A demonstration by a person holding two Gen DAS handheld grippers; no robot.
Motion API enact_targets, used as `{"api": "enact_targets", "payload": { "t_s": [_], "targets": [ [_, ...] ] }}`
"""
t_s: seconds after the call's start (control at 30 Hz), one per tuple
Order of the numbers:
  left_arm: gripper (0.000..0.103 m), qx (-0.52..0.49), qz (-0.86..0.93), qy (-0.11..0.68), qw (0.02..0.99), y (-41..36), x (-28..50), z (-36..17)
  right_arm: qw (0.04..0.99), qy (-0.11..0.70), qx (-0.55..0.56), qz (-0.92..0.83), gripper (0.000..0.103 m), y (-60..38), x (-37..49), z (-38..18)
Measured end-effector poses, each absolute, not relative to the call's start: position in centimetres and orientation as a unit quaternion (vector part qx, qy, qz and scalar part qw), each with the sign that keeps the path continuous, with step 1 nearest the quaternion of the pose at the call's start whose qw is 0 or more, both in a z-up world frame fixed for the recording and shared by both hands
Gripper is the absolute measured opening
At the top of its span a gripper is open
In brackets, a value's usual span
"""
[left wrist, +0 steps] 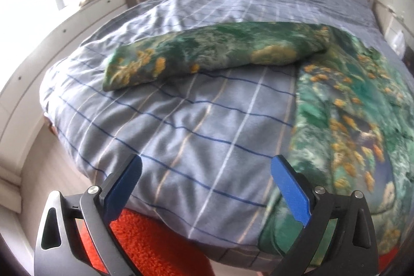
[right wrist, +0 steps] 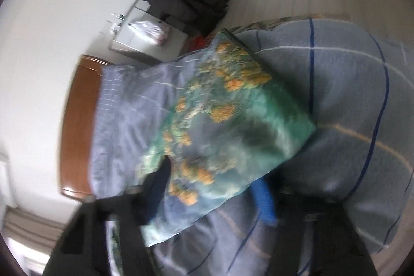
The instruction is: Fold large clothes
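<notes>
Green floral garment (left wrist: 349,100) lies on checked duvet (left wrist: 181,120), one part folded toward 10 o'clock. Left gripper (left wrist: 207,172) fingers spread, empty. Right gripper (right wrist: 214,188) blurred, fingers astride the garment edge; grip unclear.

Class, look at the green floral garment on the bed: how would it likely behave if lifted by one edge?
The green floral garment probably flops: it drapes over the bed edge and one sleeve lies bent. It looks thin, so likely light. Its slight sheen hints it may slip on the checked duvet.
</notes>
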State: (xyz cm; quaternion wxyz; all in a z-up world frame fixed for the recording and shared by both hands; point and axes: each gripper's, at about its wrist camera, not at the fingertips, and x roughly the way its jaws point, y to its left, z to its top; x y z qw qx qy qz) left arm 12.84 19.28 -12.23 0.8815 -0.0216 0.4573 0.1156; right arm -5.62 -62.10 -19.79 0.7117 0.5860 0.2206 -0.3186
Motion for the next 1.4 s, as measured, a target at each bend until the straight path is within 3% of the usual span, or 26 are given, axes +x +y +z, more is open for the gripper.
{"api": "enact_targets", "payload": {
  "t_s": [0.03,0.13,0.27,0.43,0.57,0.77,0.83,0.87,0.9,0.97,1.07,1.17,1.4],
  "targets": [
    [0.100,-0.025,0.119,0.457,0.881,19.5,12.9,-12.4,0.714,0.238,0.570,-0.330,0.014,-62.2,-4.9,-19.4],
    [0.100,-0.042,0.125,0.454,0.881,20.3,12.6,-13.1,0.737,0.236,0.537,-0.336,0.013,-62.4,-3.4,-16.4],
    [0.100,-0.051,0.127,0.451,0.882,21.0,12.5,-14.3,0.816,0.221,0.462,-0.267,0.013,-59.5,2.3,-7.4],
    [0.100,-0.037,0.126,0.438,0.889,21.0,12.1,-15.6,0.885,0.213,0.393,-0.130,0.013,-51.0,12.6,3.6],
    [0.100,-0.043,0.116,0.435,0.892,21.5,11.6,-16.1,0.907,0.240,0.344,-0.044,0.013,-41.8,21.5,7.1],
    [0.100,-0.085,0.118,0.437,0.888,23.3,11.7,-16.5,0.903,0.308,0.298,0.012,0.013,-28.7,31.9,2.2],
    [0.100,-0.097,0.118,0.438,0.886,23.8,11.6,-16.6,0.892,0.340,0.299,0.015,0.020,-25.3,34.4,-1.9],
    [0.100,-0.103,0.120,0.439,0.884,24.0,11.6,-16.7,0.886,0.355,0.299,0.016,0.028,-24.0,34.2,-3.7],
    [0.100,-0.106,0.122,0.440,0.884,24.1,11.6,-16.7,0.876,0.380,0.296,0.023,0.046,-22.6,35.2,-5.9],
    [0.100,-0.112,0.124,0.440,0.882,24.3,11.5,-16.8,0.850,0.426,0.305,0.058,0.063,-20.0,35.0,-9.6],
    [0.100,-0.118,0.127,0.440,0.881,24.4,11.5,-16.9,0.815,0.455,0.341,0.114,0.063,-18.8,34.4,-12.6],
    [0.100,-0.115,0.131,0.441,0.881,24.2,11.6,-17.1,0.817,0.438,0.343,0.151,0.063,-20.4,32.2,-11.7],
    [0.100,-0.111,0.134,0.442,0.880,23.9,11.8,-17.3,0.833,0.384,0.391,0.070,0.076,-33.5,26.8,-10.0]
  ]
}}
